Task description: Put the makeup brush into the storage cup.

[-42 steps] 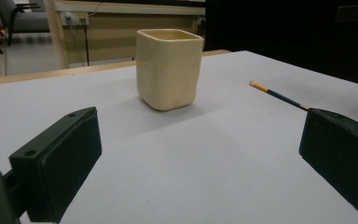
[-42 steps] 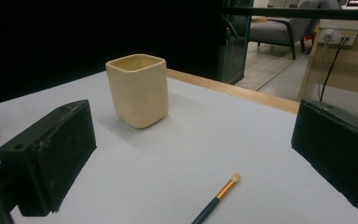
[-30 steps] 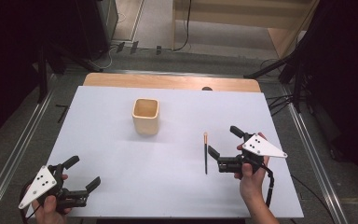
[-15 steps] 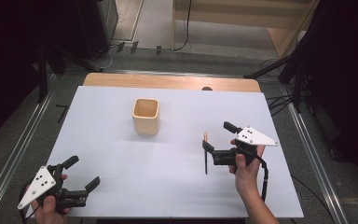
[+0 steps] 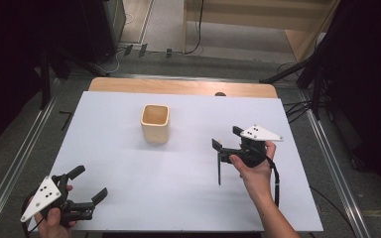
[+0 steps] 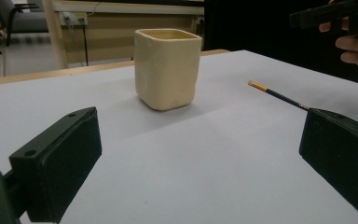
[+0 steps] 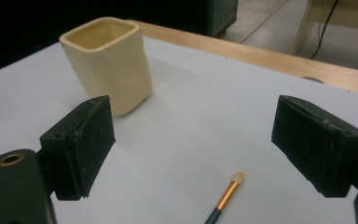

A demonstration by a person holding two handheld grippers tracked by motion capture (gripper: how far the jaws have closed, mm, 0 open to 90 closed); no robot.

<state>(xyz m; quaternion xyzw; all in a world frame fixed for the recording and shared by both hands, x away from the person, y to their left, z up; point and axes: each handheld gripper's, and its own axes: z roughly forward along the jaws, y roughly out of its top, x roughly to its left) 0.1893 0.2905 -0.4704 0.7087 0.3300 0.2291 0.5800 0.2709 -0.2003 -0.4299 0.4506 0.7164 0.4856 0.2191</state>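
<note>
A cream square cup (image 5: pixel 155 124) stands upright at the middle back of the white table (image 5: pixel 129 208). A thin dark paintbrush (image 5: pixel 219 168) with a gold ferrule lies flat to its right. My right gripper (image 5: pixel 226 138) hovers over the brush's far end, open; its jaws have just been closing a little, and nothing is pressed between them. In the right gripper view the brush tip (image 7: pixel 226 198) lies on the table below the gap of the right gripper (image 7: pixel 198 140), with the cup (image 7: pixel 107 63) beyond the left jaw. My left gripper (image 5: pixel 89 183) rests open at the front left corner.
A strip of bare wooden tabletop (image 5: pixel 178 87) runs along the back edge. Metal rails and dark stands flank the table. From the left gripper view, the cup (image 6: pixel 168 67) and brush (image 6: pixel 279 95) lie ahead, with the other hand's gripper (image 6: pixel 326 14) at the top right.
The right hand has moved away from the person and slightly left, up along the brush to its far end. The left hand has stayed put.
</note>
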